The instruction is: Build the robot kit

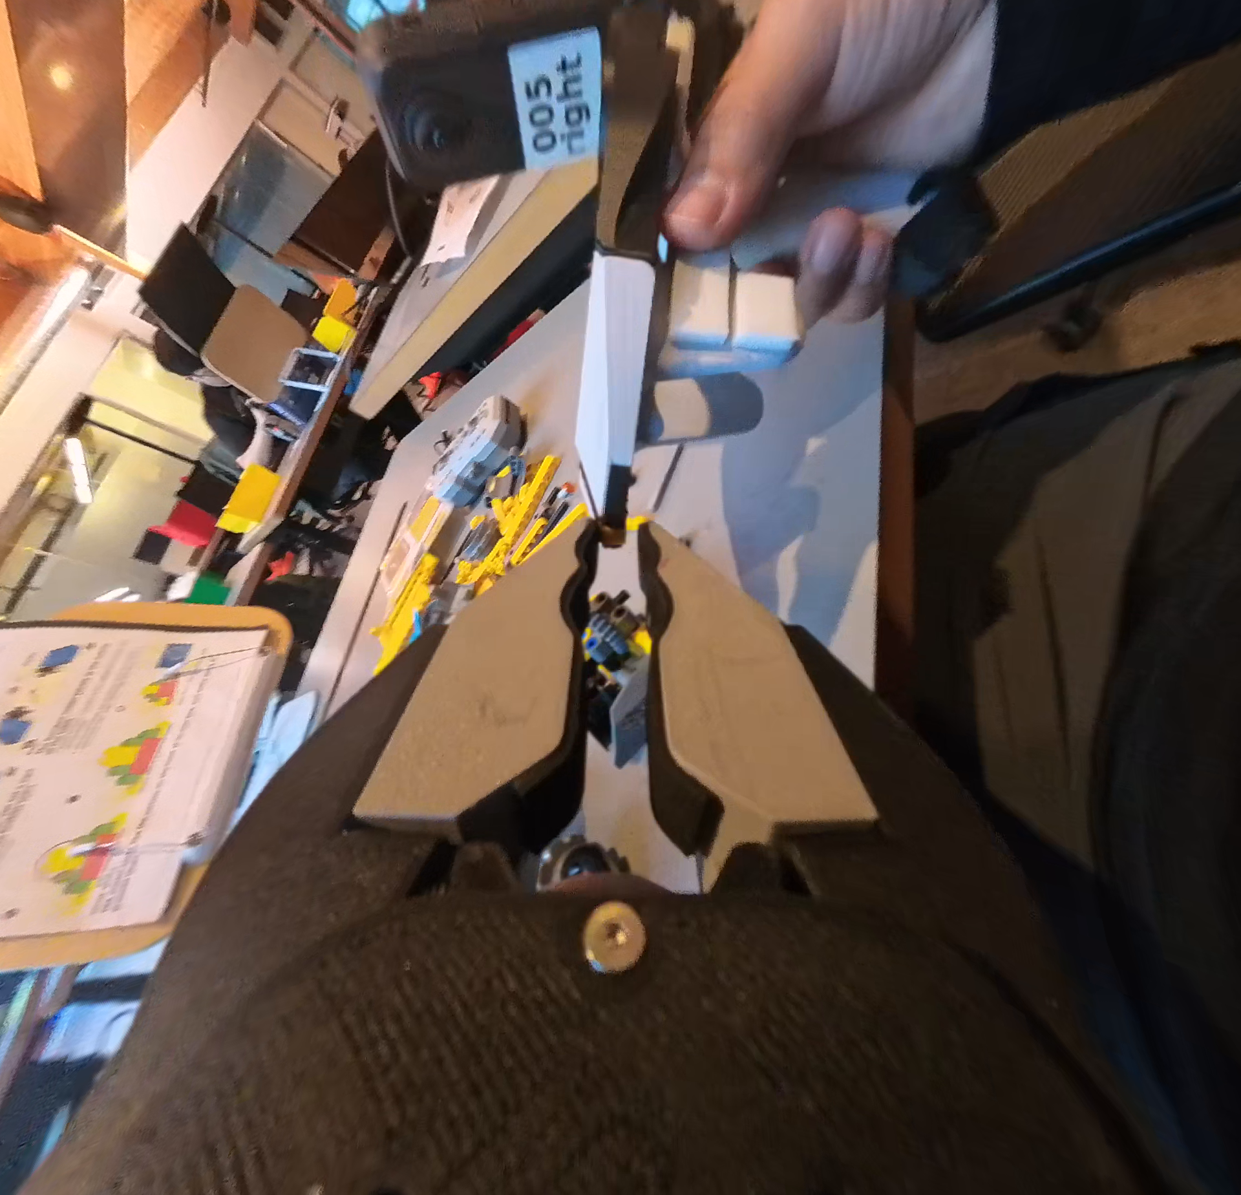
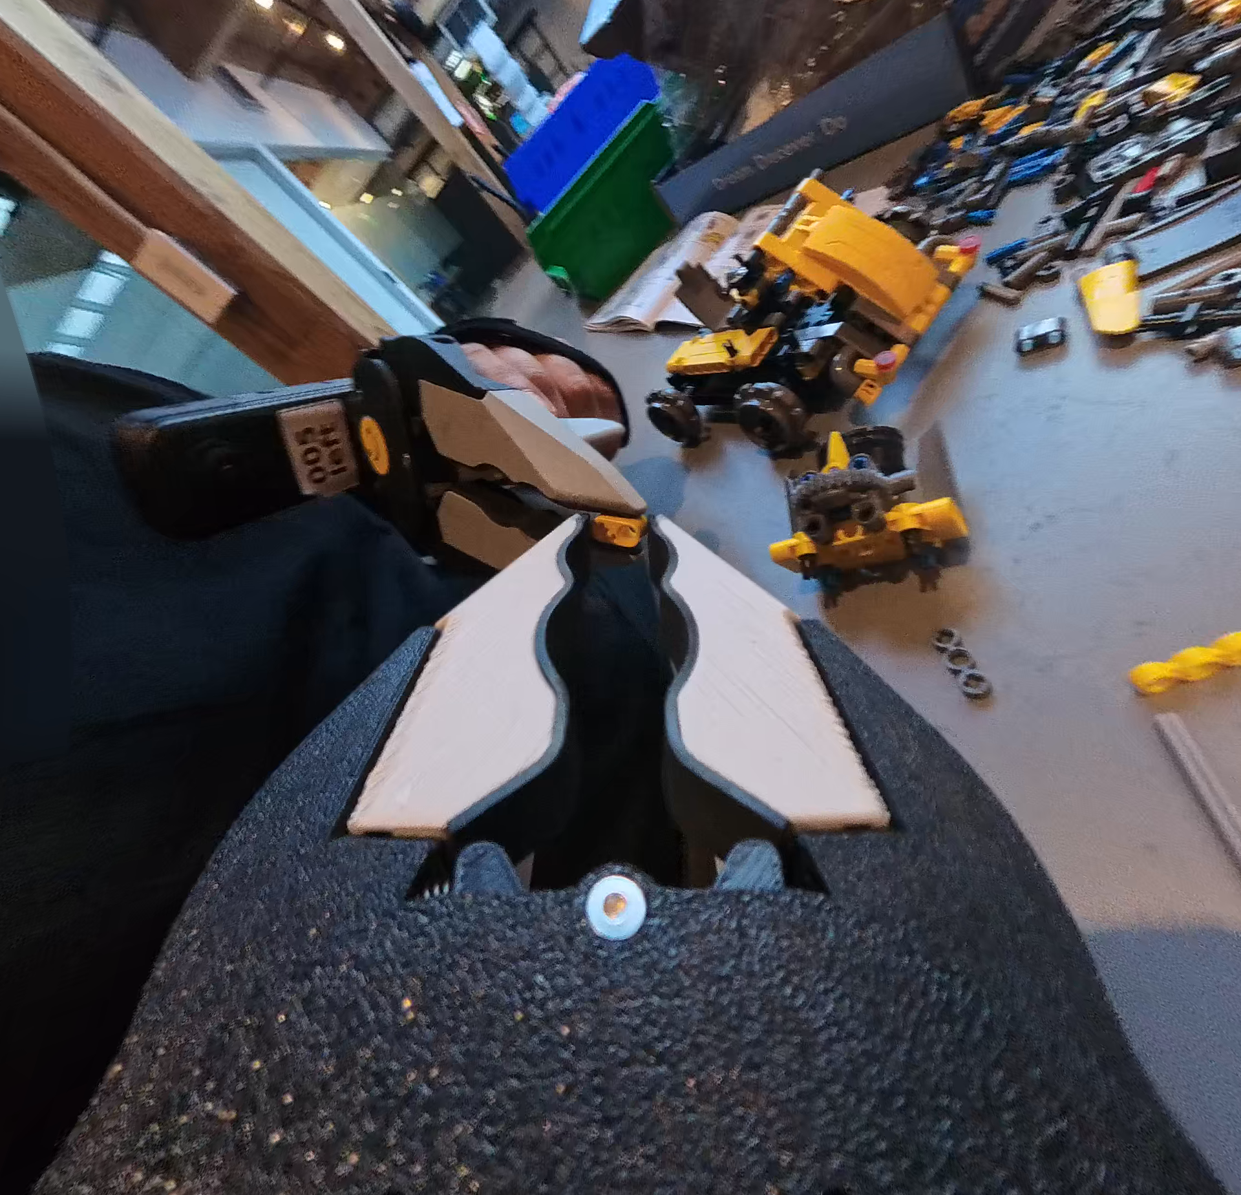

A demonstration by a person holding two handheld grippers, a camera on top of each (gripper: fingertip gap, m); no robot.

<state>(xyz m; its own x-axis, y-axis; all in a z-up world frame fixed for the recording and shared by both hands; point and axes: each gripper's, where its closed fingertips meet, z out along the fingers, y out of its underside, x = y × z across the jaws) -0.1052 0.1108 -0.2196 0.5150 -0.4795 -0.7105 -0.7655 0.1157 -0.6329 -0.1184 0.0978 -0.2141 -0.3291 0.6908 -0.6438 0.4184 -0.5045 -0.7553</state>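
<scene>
The right gripper (image 2: pixel 614 531) is narrowed onto a small yellow brick piece (image 2: pixel 618 530) at its tips, and the left gripper (image 1: pixel 612 537) meets it tip to tip, nearly closed, on what looks like the same piece, though it's blurry there. Both are up above the grey table (image 2: pixel 1007 625). Just beyond sits a small yellow-and-black brick assembly (image 2: pixel 866 525), with a yellow toy truck (image 2: pixel 826 303) farther back and loose parts (image 2: pixel 1108 88) scattered behind.

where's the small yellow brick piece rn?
The small yellow brick piece is pinched at the fingertips of the right hand-held gripper, up off the table. The left hand-held gripper meets it tip to tip from the left in the right wrist view.
</scene>
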